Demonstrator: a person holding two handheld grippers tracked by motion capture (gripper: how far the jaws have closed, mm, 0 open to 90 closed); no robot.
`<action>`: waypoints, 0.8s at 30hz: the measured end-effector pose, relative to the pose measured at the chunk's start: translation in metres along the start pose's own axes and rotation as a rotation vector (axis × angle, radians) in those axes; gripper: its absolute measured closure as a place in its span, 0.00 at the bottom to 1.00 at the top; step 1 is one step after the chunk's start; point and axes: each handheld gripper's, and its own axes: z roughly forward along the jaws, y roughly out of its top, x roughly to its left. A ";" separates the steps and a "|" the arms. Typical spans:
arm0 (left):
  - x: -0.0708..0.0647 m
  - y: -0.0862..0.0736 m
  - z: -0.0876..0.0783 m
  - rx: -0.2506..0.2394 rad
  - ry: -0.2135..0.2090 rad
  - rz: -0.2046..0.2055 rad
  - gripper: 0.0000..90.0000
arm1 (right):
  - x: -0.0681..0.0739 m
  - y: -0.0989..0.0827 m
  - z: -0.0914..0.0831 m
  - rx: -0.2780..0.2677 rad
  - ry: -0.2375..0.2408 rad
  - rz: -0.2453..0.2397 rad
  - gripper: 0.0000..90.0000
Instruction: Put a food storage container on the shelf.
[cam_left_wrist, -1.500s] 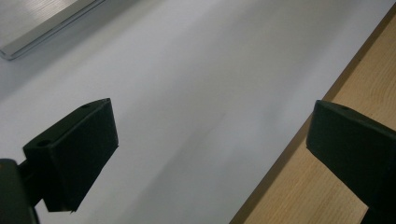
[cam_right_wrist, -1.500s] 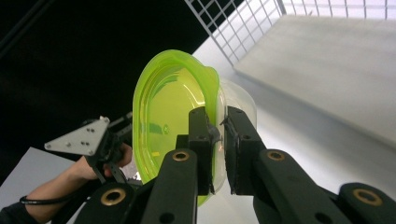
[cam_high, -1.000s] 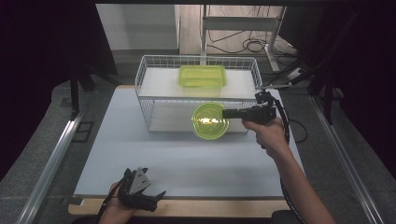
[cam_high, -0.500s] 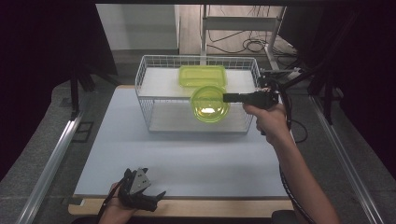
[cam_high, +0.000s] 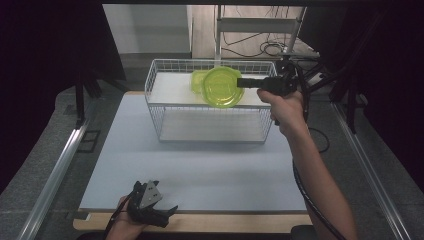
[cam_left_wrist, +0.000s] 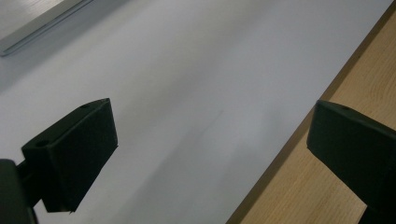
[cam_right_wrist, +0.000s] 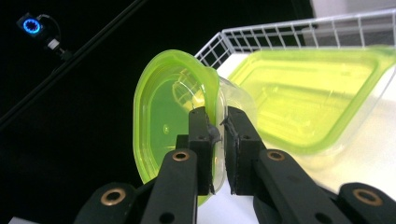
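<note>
At the table's near left edge, the left gripper (cam_high: 161, 214) is resting with its matte black jaws standing wide apart over smooth white sheet (cam_left_wrist: 187, 70) and bare wood. Farther right, the right gripper (cam_right_wrist: 218, 128) is pinching the rim of a round, glossy, translucent green container (cam_right_wrist: 168, 121), holding it tilted above the white wire basket (cam_high: 160, 107). The right gripper view is also showing a rectangular green-lidded container (cam_right_wrist: 317, 98) lying inside that basket.

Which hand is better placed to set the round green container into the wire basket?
Right. The right claw already grips the round container above the wire basket; the left claw sits open at the table's near edge.
</note>
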 end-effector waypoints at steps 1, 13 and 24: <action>0.000 0.000 0.000 -0.001 0.000 -0.003 0.02 | 0.001 0.003 0.001 -0.004 -0.007 -0.001 0.91; 0.001 -0.001 0.000 -0.001 -0.003 -0.003 0.02 | -0.003 0.024 0.015 -0.053 -0.091 0.015 0.91; 0.000 -0.001 0.000 0.003 -0.006 0.000 0.02 | -0.014 0.026 0.030 -0.058 -0.133 0.046 0.91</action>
